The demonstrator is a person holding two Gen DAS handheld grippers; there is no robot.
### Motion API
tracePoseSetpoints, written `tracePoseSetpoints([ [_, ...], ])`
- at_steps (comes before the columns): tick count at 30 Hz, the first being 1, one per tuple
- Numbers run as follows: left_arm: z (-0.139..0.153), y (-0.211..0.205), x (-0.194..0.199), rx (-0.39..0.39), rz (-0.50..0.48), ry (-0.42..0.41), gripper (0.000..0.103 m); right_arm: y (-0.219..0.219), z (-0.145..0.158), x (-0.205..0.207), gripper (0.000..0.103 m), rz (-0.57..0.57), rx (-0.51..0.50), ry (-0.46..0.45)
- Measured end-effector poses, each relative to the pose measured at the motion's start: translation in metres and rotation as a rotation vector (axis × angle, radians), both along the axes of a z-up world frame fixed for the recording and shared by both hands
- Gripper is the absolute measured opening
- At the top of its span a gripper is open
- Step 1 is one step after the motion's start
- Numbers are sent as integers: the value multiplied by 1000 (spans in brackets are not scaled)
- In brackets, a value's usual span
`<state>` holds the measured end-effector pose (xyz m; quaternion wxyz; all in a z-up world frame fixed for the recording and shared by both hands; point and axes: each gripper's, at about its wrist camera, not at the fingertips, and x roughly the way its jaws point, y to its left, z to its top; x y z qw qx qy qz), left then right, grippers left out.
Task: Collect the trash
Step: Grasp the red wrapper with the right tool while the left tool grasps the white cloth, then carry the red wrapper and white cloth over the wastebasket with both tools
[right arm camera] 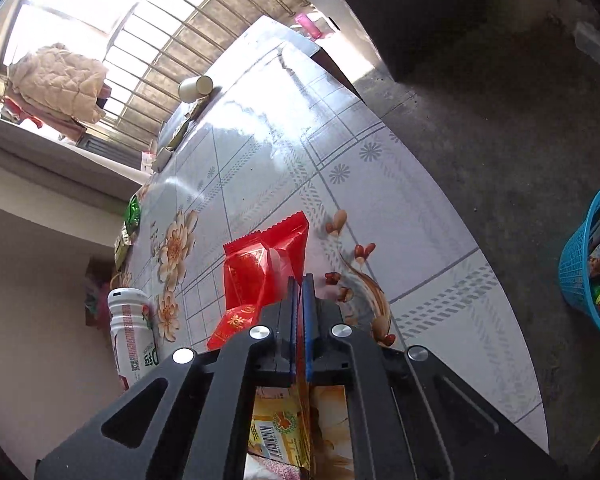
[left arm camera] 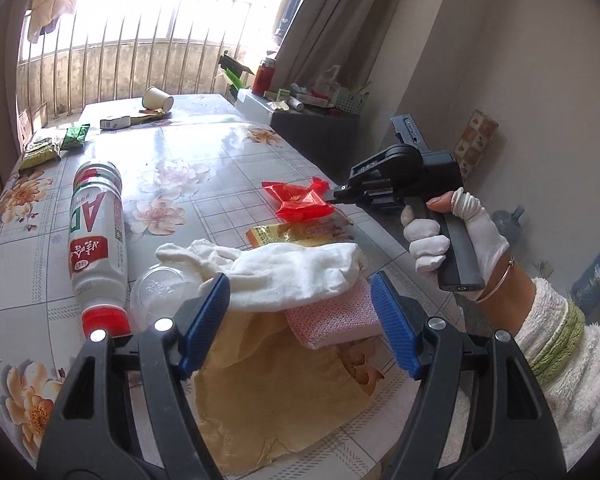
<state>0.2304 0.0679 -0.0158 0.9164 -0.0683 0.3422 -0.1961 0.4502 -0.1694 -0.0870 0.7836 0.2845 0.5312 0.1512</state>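
My right gripper is shut on a red plastic wrapper and holds it by one edge just above the table; it also shows in the left wrist view with the right gripper at its right side. My left gripper is open and empty, hovering over a white cloth glove, a pink sponge and a tan paper sheet. A yellow snack packet lies beyond the glove and shows under the right gripper. A white AD bottle lies on its side at the left.
A blue basket holding wrappers stands on the floor right of the table. A clear plastic lid, green packets, a small box and a paper cup lie on the floral tablecloth. A cluttered side shelf stands beyond the table.
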Motion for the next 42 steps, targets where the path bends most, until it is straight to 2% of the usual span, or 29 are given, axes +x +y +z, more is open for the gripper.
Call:
tracePoseSetpoints([
  [3, -1, -24, 15, 116, -46, -4, 69, -19, 8, -20, 3, -15, 9, -36],
  [8, -14, -62, 40, 286, -138, 42, 68, -48, 16, -50, 3, -38, -20, -67],
  [11, -26, -77, 50, 368, -162, 75, 60, -62, 15, -68, 3, -34, -45, -72],
  [13, -32, -81, 55, 395, -161, 95, 54, -66, 12, -78, 3, -20, -52, -66],
  [18, -30, -84, 59, 401, -162, 96, 42, -72, -1, -96, 4, 18, -10, -35],
  [19, -29, -83, 60, 406, -159, 97, 33, -73, -3, -96, 4, 17, 16, -32],
  [22, -26, -82, 64, 397, -151, 109, 24, -79, -7, -97, 6, 1, 63, -20],
  [24, -24, -78, 64, 381, -139, 117, 19, -82, -8, -98, 17, -10, 80, -20],
  [26, -21, -72, 66, 360, -123, 124, 14, -85, -6, -101, 38, -19, 85, -32],
  [28, -18, -66, 66, 340, -104, 123, 11, -88, -4, -103, 44, -24, 83, -44],
  [37, 24, -27, 62, 268, 35, 19, 8, -118, -9, -91, 45, -151, 56, -32],
  [42, 54, -4, 55, 216, 119, -47, 8, -111, -21, -74, 45, -132, 21, -15],
])
